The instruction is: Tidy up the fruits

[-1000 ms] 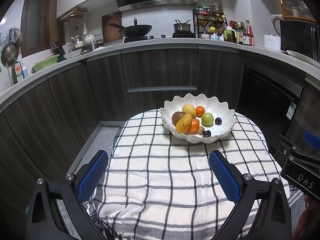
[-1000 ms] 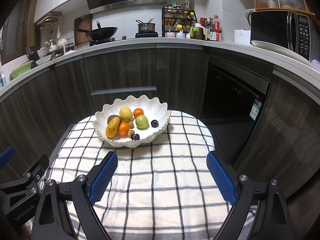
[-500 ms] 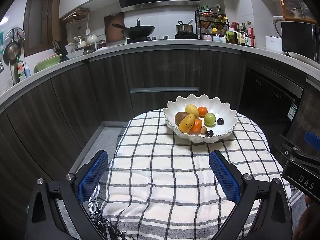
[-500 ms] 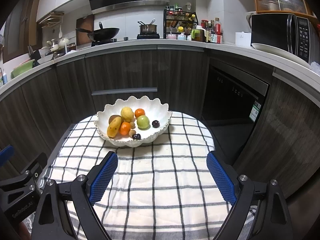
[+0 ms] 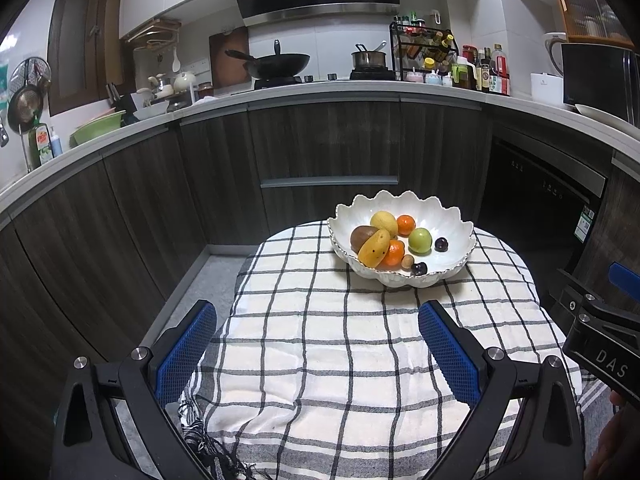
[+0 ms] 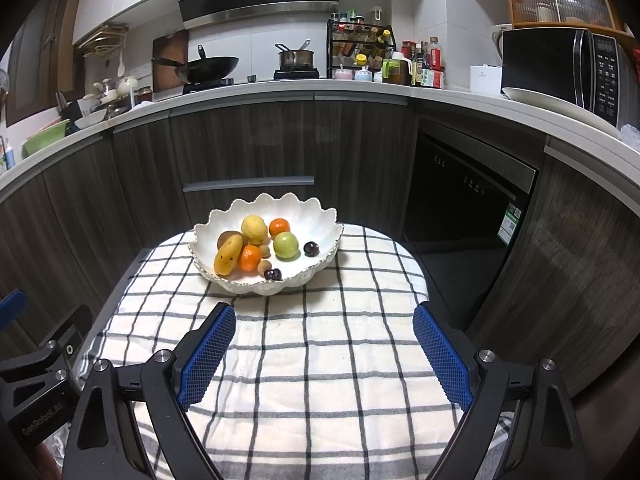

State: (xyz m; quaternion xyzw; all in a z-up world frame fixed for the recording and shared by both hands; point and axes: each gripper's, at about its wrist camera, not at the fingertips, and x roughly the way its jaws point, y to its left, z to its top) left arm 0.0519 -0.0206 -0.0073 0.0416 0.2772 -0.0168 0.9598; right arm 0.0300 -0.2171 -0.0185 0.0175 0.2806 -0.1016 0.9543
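1. A small round table is covered with a white cloth (image 5: 360, 344) that has a dark grid pattern; its fringe hangs down at the near edge.
2. Around the table runs a dark wood kitchen counter with a light worktop (image 6: 360, 94). On it stand a black wok (image 5: 280, 62), a small pot (image 6: 296, 58) and a rack of spice bottles (image 5: 424, 46).
3. The white scalloped bowl (image 5: 456, 236) stands on the far part of the cloth. It holds the fruits: a mango (image 5: 374, 248), a kiwi (image 5: 359, 236), a lemon (image 5: 384, 222), two oranges, a green apple (image 5: 420, 240), some dark cherries and small brown fruits.
4. The left gripper (image 5: 318, 344) has its jaws wide apart with nothing between them, only cloth below.
5. The right gripper (image 6: 324, 344) is also spread wide and holds nothing.
6. Only the right wrist view shows the microwave (image 6: 560, 64) fully, with a white plate (image 6: 556, 106) before it.
7. Only the left wrist view shows a hanging pan (image 5: 26, 100) and a green basin (image 5: 98, 124) on the left.
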